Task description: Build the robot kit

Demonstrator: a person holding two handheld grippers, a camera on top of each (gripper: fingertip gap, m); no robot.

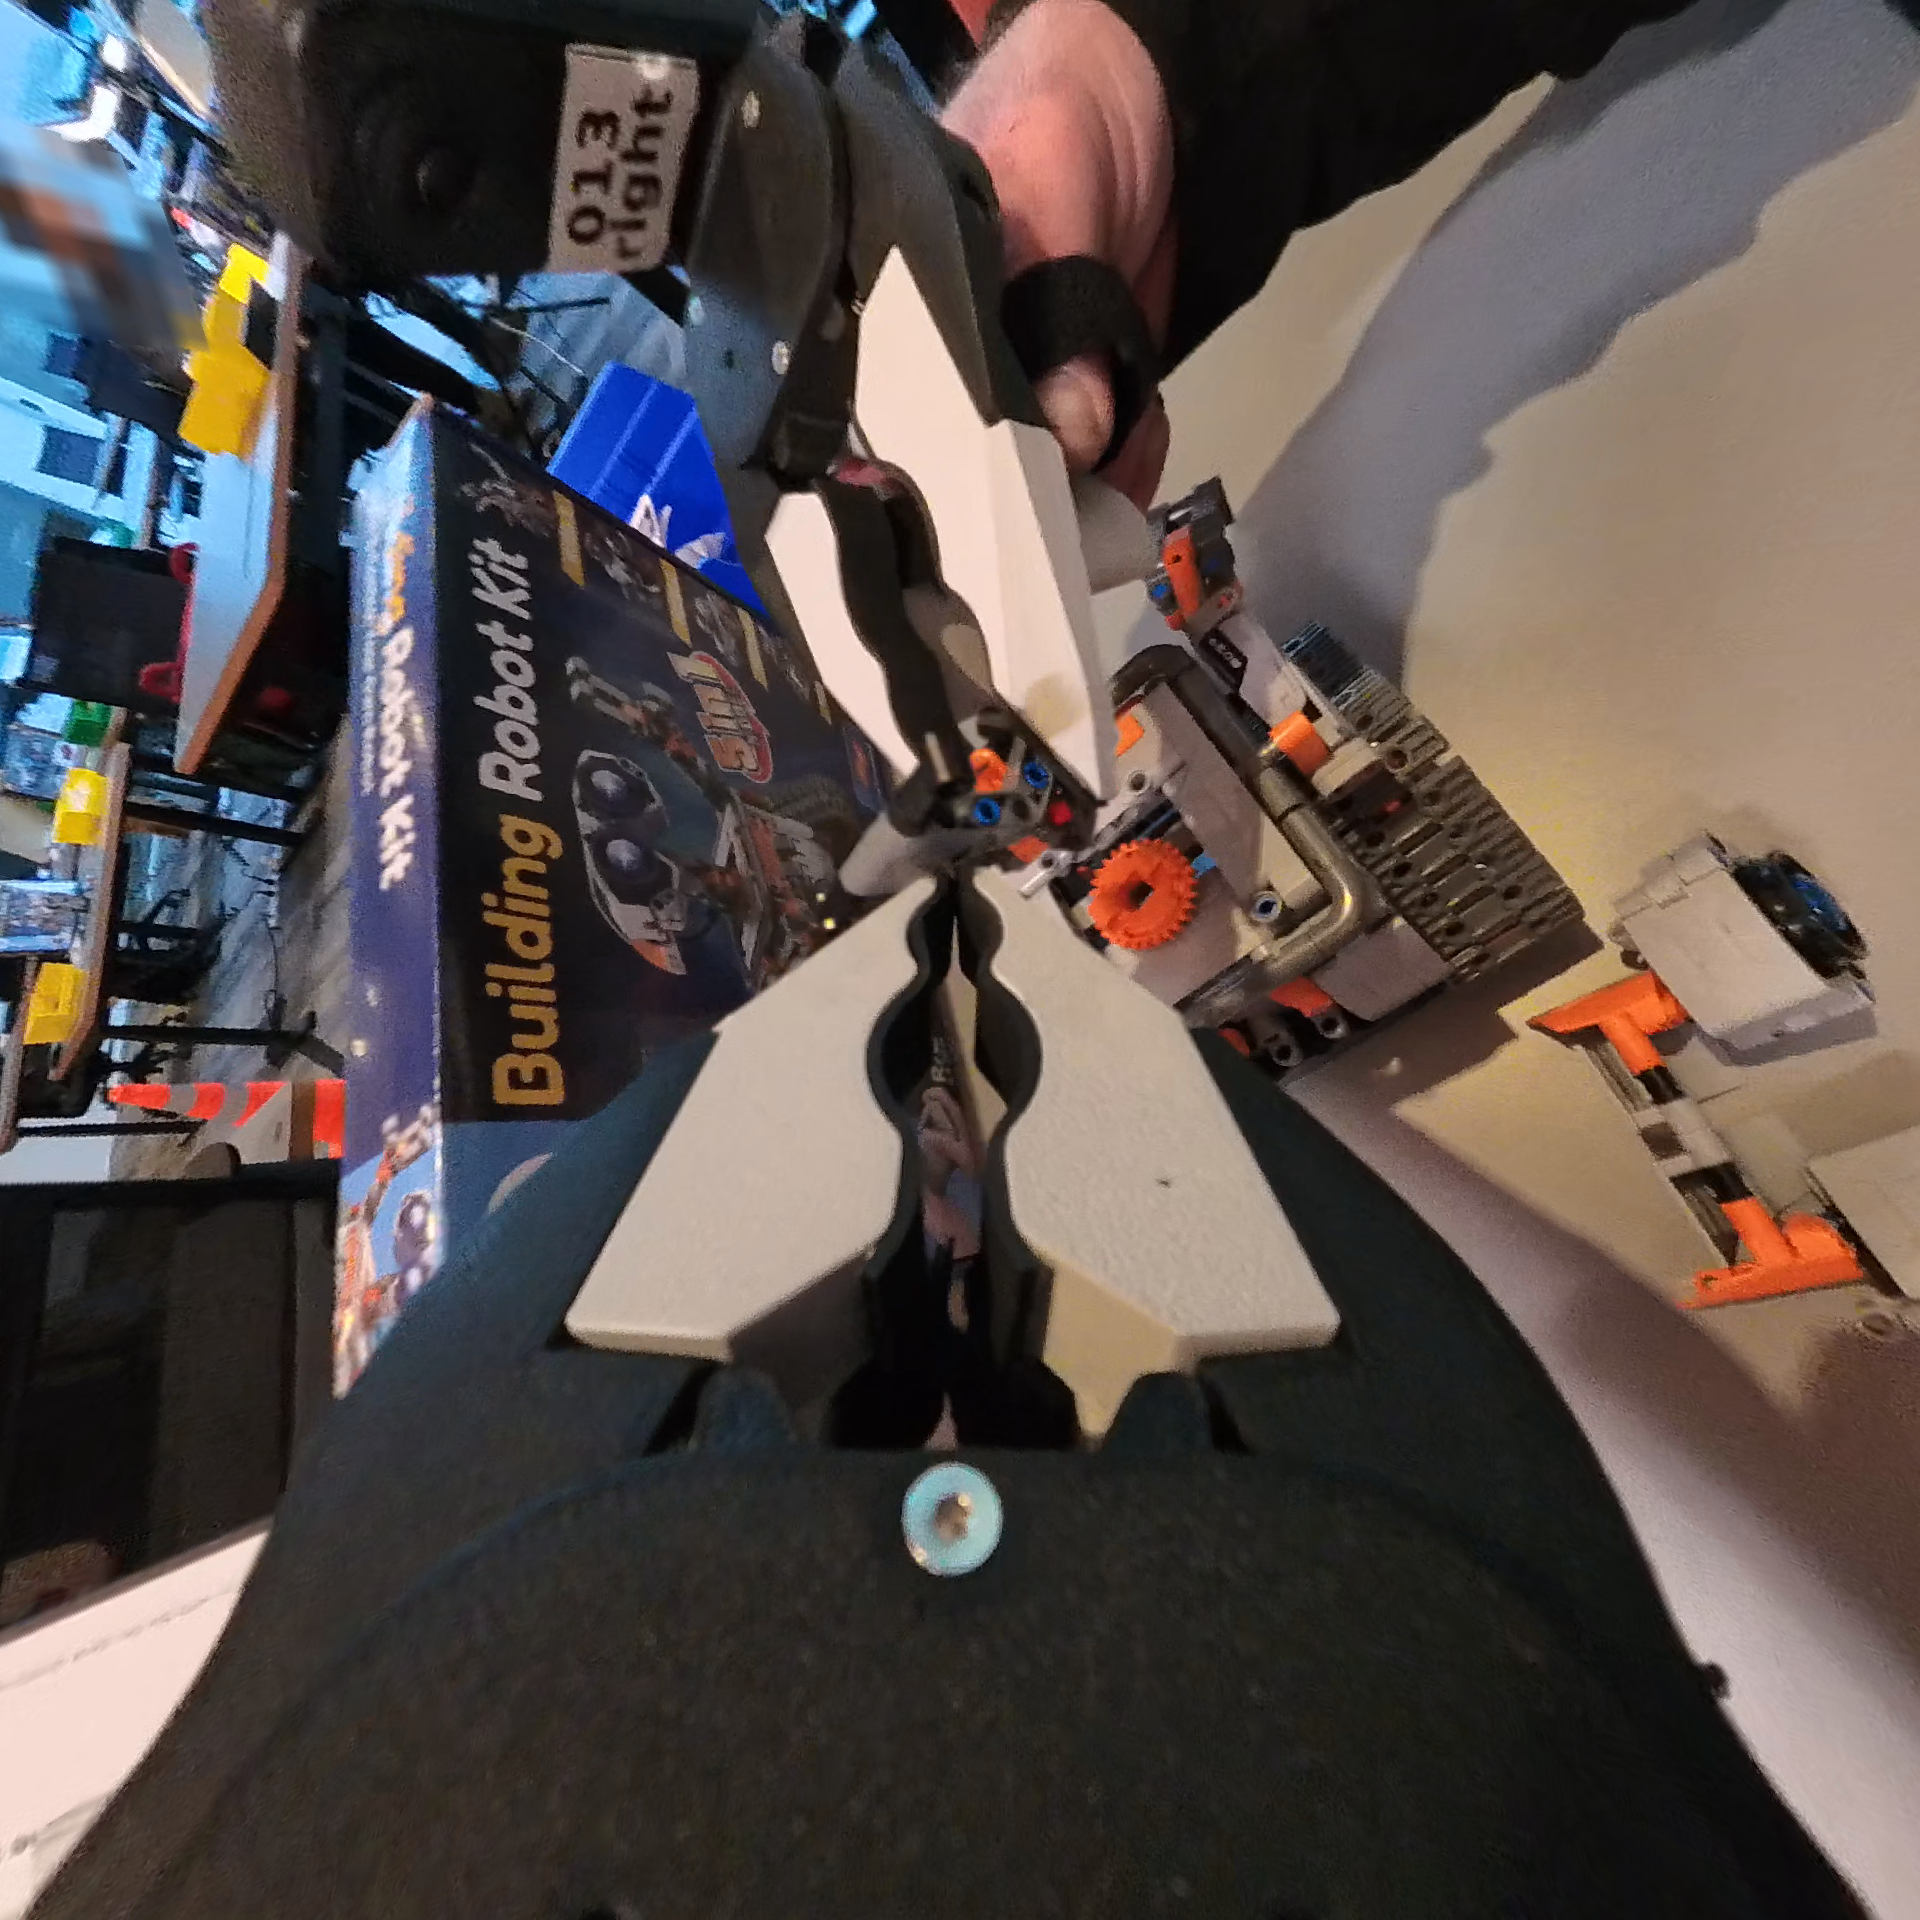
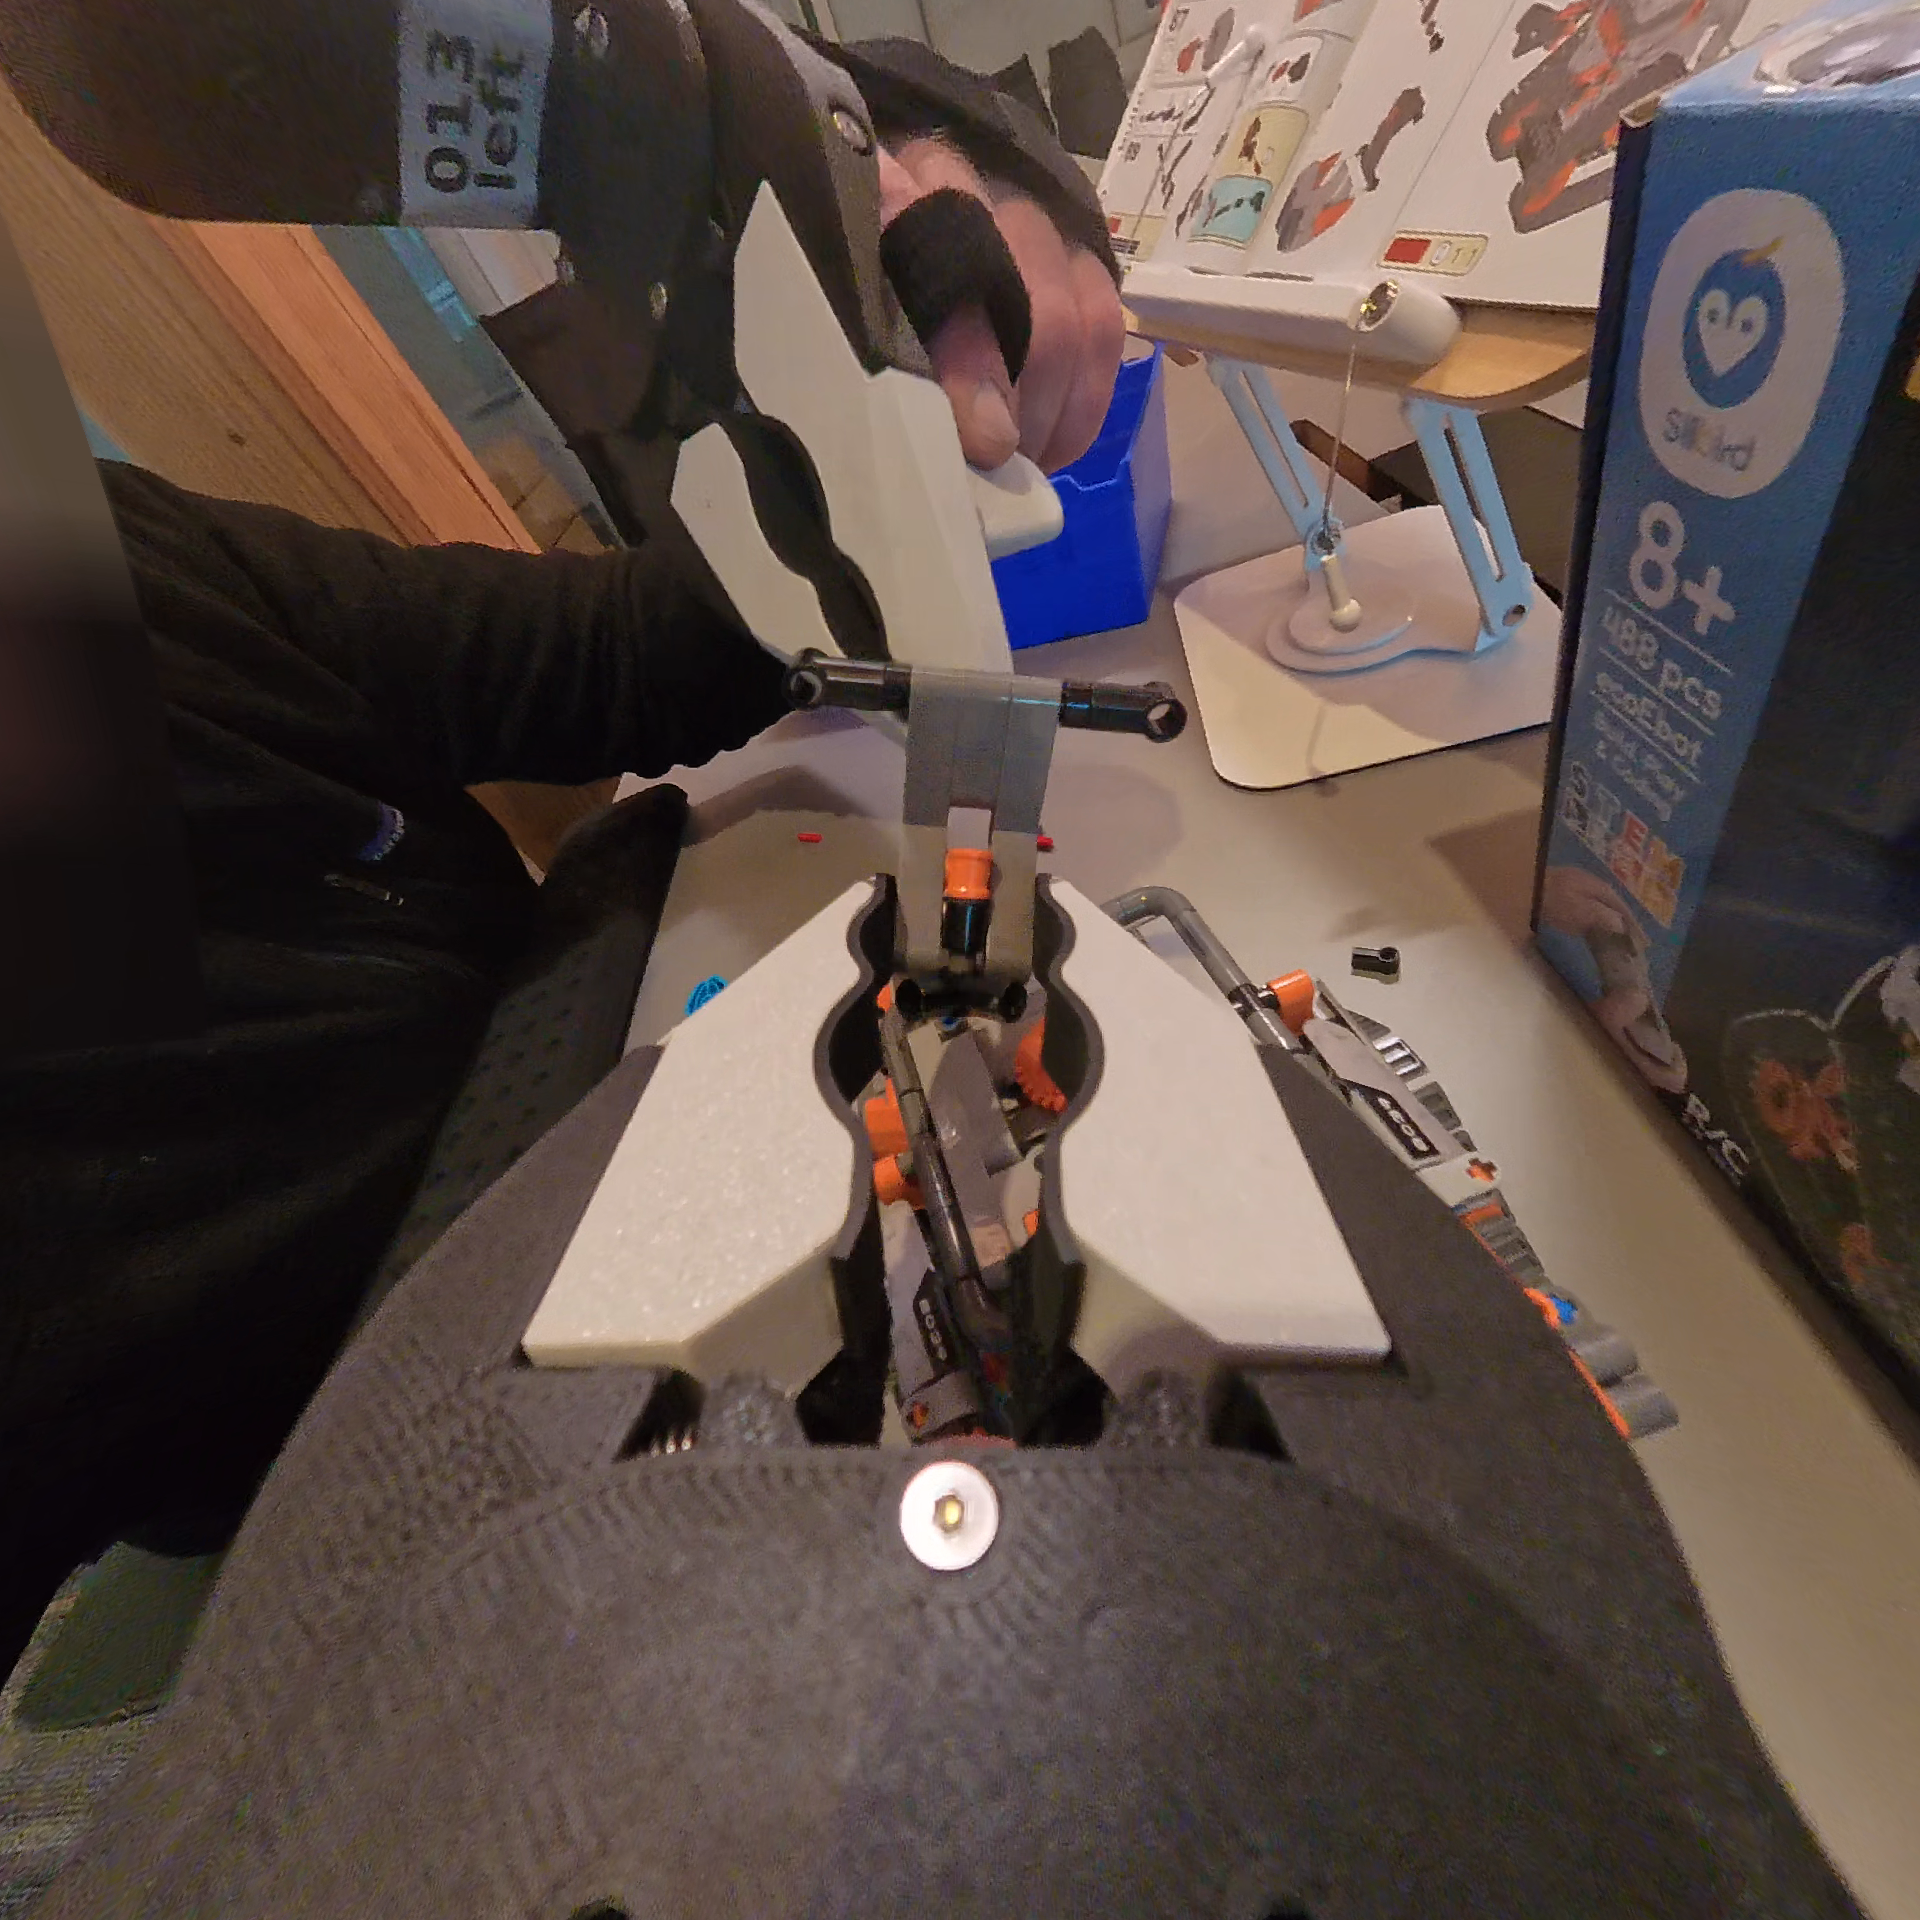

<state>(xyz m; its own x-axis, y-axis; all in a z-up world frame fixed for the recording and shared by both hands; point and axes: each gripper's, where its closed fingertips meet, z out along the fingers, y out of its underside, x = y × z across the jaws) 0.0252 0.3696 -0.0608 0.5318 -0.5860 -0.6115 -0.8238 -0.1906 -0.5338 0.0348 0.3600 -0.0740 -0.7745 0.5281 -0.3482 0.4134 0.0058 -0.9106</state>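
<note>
My right gripper [image 2: 966,904] is shut on a small grey assembly [image 2: 971,769] with an orange pin and a black cross axle [image 2: 1117,712] at its top, held above the table. My left gripper [image 1: 954,885] is shut, its tips right at that assembly [image 1: 992,795]. In the right wrist view the left gripper [image 2: 914,665] comes in from above and its tips meet the left half of the black axle. I cannot tell whether it pinches the axle. The right gripper [image 1: 966,769] enters the left wrist view from the top. A hand [image 1: 1070,187] holds it.
A tracked grey robot model [image 1: 1351,831] with an orange gear [image 1: 1143,894] lies on the table [image 2: 1351,852]. A grey and orange sub-assembly [image 1: 1745,997] lies beside it. The kit box [image 2: 1725,623], a blue bin [image 2: 1091,540], a booklet on a stand [image 2: 1351,156] and a loose black piece [image 2: 1377,961] are around. Left and right tips are no more than a few centimetres apart.
</note>
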